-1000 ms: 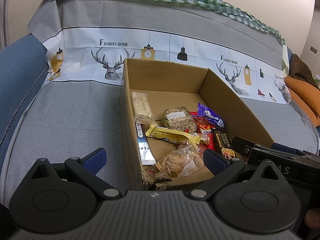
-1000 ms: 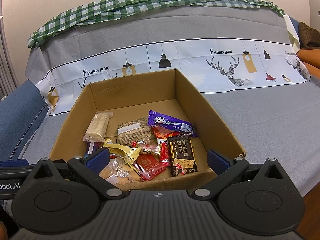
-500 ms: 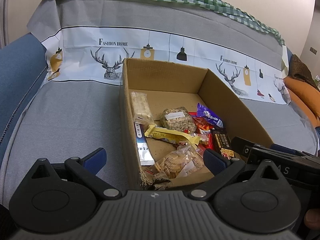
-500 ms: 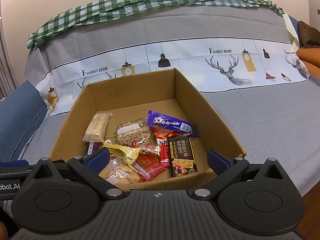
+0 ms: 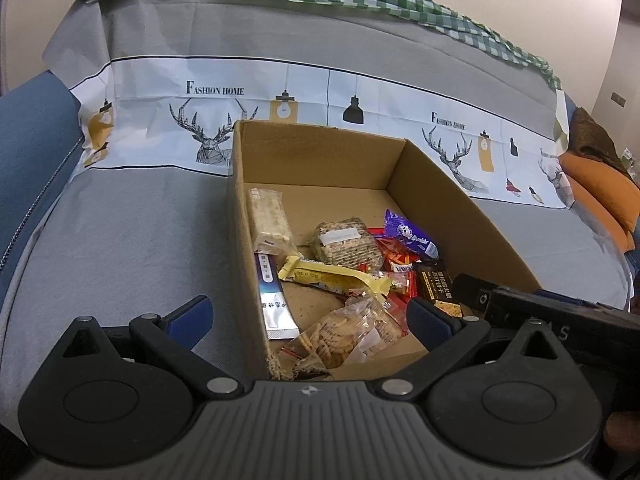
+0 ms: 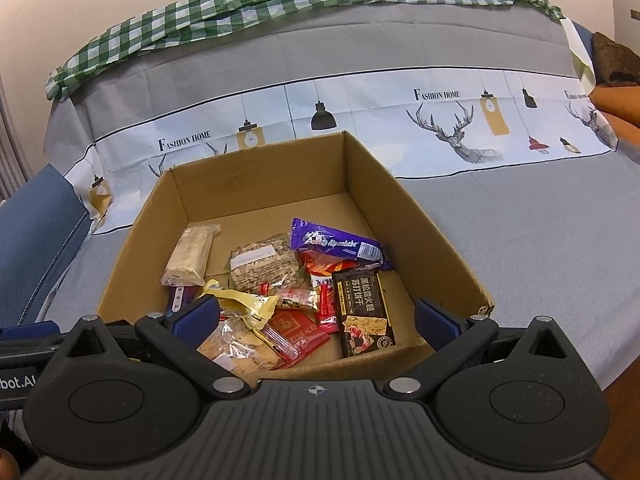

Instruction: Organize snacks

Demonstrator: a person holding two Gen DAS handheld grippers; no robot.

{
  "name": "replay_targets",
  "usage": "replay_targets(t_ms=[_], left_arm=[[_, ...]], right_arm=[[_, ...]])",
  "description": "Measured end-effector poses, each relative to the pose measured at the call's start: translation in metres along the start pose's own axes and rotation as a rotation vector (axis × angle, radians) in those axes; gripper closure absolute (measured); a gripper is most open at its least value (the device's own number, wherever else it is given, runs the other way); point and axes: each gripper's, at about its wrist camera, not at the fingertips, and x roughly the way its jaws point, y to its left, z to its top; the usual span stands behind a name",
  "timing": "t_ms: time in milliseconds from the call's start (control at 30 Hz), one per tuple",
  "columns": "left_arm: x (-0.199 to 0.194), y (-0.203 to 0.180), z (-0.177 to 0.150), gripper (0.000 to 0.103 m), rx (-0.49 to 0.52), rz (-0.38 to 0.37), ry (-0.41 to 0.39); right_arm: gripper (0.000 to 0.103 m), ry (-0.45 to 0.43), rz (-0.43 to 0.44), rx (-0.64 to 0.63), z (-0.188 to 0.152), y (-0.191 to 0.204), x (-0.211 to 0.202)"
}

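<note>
Assorted snack packets [image 6: 296,280] are heaped in an open cardboard box [image 6: 384,204] set on a sofa draped in a grey deer-print cover [image 6: 520,240], a green checked cloth [image 6: 248,4] along its back against a cream wall. Both the left gripper [image 5: 308,316] and right gripper [image 6: 316,318] are held spread wide and empty at the box's near edge. An orange cushion [image 5: 600,196] is seen clearly only in the left view.

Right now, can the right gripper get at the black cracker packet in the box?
Probably yes. The right gripper is open and empty, the cardboard box is open on top, and the black cracker packet lies uncovered near the front wall. Only that low wall stands between them.
</note>
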Motion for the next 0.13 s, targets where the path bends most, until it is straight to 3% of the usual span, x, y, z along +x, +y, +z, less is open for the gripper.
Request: replay_targets(t_ms=[133], left_arm=[[0.0023, -0.0002, 0.003, 0.0, 0.003, -0.016, -0.004]], right_arm=[[0.001, -0.034, 0.009, 0.048, 0.0043, -0.0093, -0.0015]])
